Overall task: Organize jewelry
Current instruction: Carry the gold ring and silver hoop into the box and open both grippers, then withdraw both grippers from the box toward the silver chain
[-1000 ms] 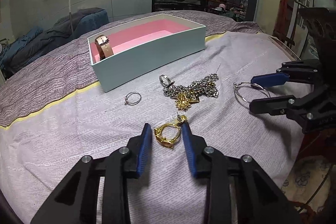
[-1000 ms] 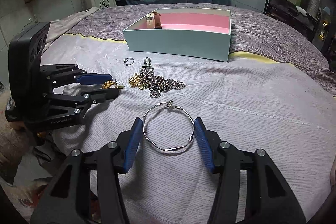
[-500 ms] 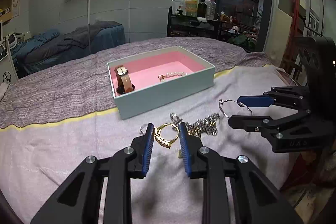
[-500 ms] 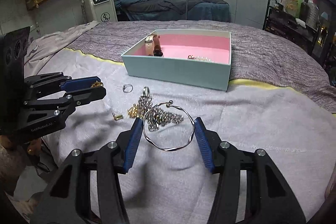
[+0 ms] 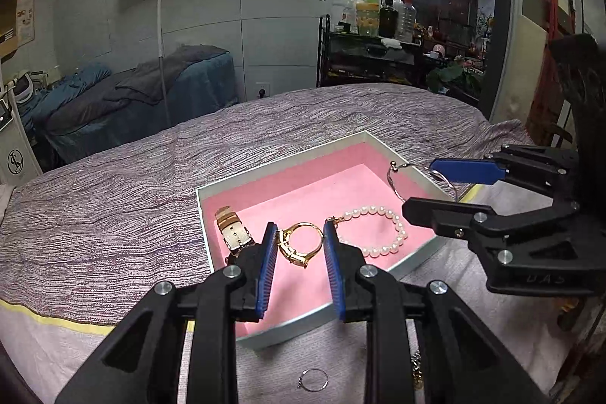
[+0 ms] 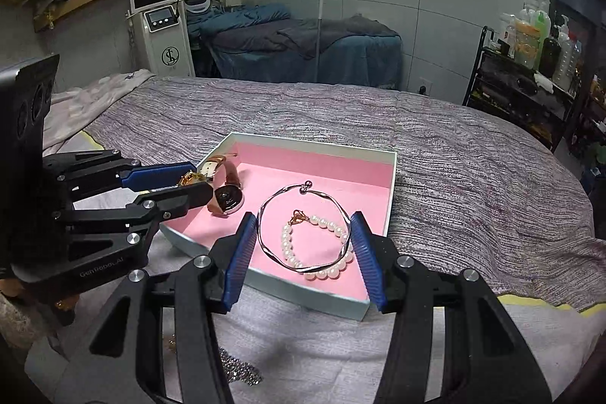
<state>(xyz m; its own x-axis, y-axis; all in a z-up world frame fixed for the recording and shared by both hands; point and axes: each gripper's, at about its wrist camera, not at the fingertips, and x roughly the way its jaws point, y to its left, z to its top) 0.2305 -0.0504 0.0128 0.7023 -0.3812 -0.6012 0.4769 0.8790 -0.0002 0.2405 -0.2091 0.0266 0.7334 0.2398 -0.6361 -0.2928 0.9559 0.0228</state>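
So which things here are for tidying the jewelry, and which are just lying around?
For the job: pink box, gold bracelet in left gripper, silver bangle in right gripper, watch, pearl bracelet, small ring.

Lying about: floor lamp, bottles.

The left gripper's (image 6: pixel 189 182) black body reads roughly "GenRobot.AI", its last letters unclear. An entwined "SL" monogram in a circle marks the white machine (image 6: pixel 168 57). Faint letters like "UAS" show on the right gripper (image 5: pixel 447 190).
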